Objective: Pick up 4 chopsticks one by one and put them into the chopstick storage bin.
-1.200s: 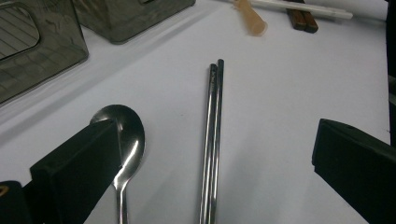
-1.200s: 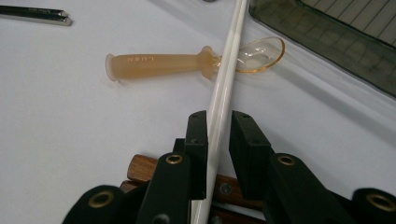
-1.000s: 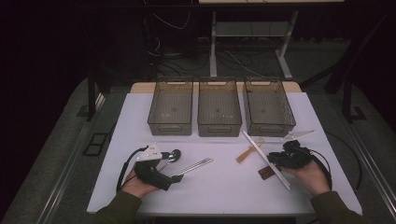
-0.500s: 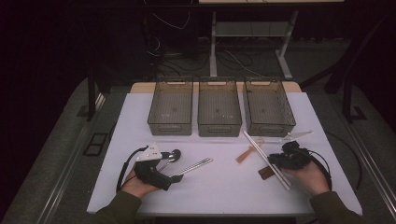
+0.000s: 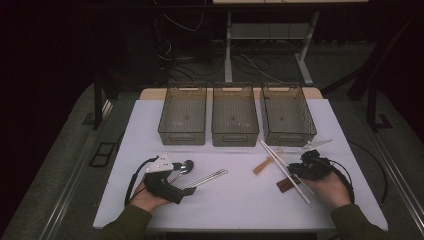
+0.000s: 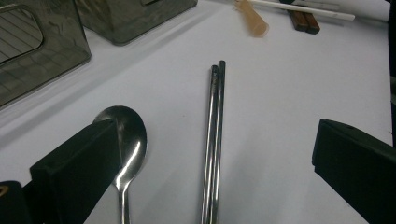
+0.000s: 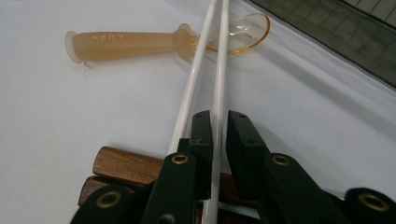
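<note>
Right claw (image 5: 301, 168) sat low at the right of the white surface (image 5: 240, 200) in the high view, its jaws nearly together on the white chopsticks (image 5: 285, 171), a long thin pair that ran diagonally from near the right bin (image 5: 287, 116) down toward the person's right hand (image 5: 330, 189). A translucent amber spoon (image 5: 263, 163) lay just left of the sticks, and a dark wooden piece (image 5: 286, 185) lay under their lower stretch. The left claw (image 5: 186, 180) rested at the left of the surface, beside a metal spoon (image 5: 186, 165) and a pair of metal chopsticks (image 5: 210, 177). Three smoky see-through bins stood in a row at the far side, the left bin (image 5: 182, 116) and middle bin (image 5: 235, 116) among them.

Seen through the left gripper view, the left claw (image 6: 215, 172) stood wide open with nothing gripped; the metal chopsticks (image 6: 212, 140) lay side by side between its jaws, and the metal spoon's bowl (image 6: 128, 140) sat against the left jaw.

From the right gripper view, the right claw (image 7: 219, 140) had closed narrowly around one white chopstick (image 7: 218, 93); the second stick (image 7: 189, 98) ran just outside the left jaw. Both were smooth, glossy and slender, crossing over the amber spoon (image 7: 140, 42), whose handle bore raised letters. Wooden blocks (image 7: 126, 165) lay beneath the jaws.
</note>
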The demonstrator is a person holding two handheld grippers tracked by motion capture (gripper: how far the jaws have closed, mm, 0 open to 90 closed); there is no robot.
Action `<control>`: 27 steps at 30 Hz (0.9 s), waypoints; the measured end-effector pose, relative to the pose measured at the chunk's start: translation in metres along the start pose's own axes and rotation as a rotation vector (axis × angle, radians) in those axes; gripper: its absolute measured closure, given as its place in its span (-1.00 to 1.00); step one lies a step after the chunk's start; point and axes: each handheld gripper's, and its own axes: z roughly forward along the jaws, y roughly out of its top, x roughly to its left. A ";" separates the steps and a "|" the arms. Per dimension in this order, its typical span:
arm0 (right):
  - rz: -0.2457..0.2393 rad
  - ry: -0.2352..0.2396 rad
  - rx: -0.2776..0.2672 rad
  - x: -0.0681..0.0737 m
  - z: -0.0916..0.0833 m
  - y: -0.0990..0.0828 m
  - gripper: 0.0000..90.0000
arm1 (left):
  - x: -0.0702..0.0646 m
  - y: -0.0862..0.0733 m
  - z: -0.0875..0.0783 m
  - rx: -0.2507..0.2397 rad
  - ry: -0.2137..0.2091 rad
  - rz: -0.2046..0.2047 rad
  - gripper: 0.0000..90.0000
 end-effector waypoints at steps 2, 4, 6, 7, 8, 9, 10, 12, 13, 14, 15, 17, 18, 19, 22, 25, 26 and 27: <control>-0.007 -0.005 0.003 0.000 0.002 0.000 0.79 | 0.000 0.000 0.000 0.000 0.000 -0.001 -1.00; -0.007 -0.008 0.010 0.001 0.004 0.001 0.79 | 0.000 0.000 0.000 0.001 0.000 0.001 -1.00; -0.011 -0.013 0.017 0.002 0.005 0.001 0.79 | 0.000 0.000 0.000 0.002 0.001 0.001 -1.00; -0.012 -0.015 0.020 0.002 0.005 0.001 0.79 | 0.000 0.000 0.000 0.001 0.002 0.000 -1.00; -0.013 -0.016 0.021 0.002 0.006 0.001 0.79 | 0.000 0.000 0.000 0.001 0.003 0.000 -1.00; -0.015 -0.017 0.021 0.002 0.006 0.001 0.79 | 0.000 0.000 0.000 0.001 0.003 0.000 -1.00; -0.017 -0.019 0.022 0.002 0.006 0.001 0.80 | 0.000 0.000 0.000 0.000 0.003 0.001 -1.00; -0.018 -0.022 0.021 0.002 0.006 0.001 0.80 | 0.000 0.000 0.000 0.001 0.003 0.001 -1.00; -0.018 -0.023 0.023 0.002 0.006 0.001 0.80 | 0.000 0.000 0.000 0.001 0.003 0.002 -1.00; -0.018 -0.024 0.024 0.003 0.006 0.001 0.81 | 0.000 0.000 0.000 0.002 0.002 0.002 -1.00; -0.021 -0.028 0.026 0.003 0.006 0.001 0.83 | 0.000 0.000 0.000 0.004 0.002 0.005 -1.00; -0.020 -0.033 0.027 0.003 0.006 0.001 0.85 | 0.000 0.000 0.000 0.005 0.002 0.006 -1.00; -0.020 -0.033 0.027 0.003 0.006 0.001 0.85 | 0.000 0.000 0.000 0.005 0.002 0.007 -1.00; -0.020 -0.033 0.026 0.003 0.006 0.001 0.86 | 0.000 0.000 0.000 0.004 0.002 0.006 -1.00; -0.020 -0.035 0.026 0.003 0.006 0.001 0.86 | 0.000 0.000 0.000 0.004 0.002 0.006 -1.00; -0.017 -0.034 0.023 0.003 0.006 0.001 0.87 | -0.001 0.000 0.001 0.003 0.000 0.007 -1.00; -0.016 -0.033 0.021 0.003 0.006 0.001 0.87 | -0.001 0.000 0.001 0.003 0.000 0.007 -1.00; -0.012 -0.032 0.021 0.003 0.006 0.001 0.87 | -0.001 0.000 0.001 0.004 0.000 0.007 -1.00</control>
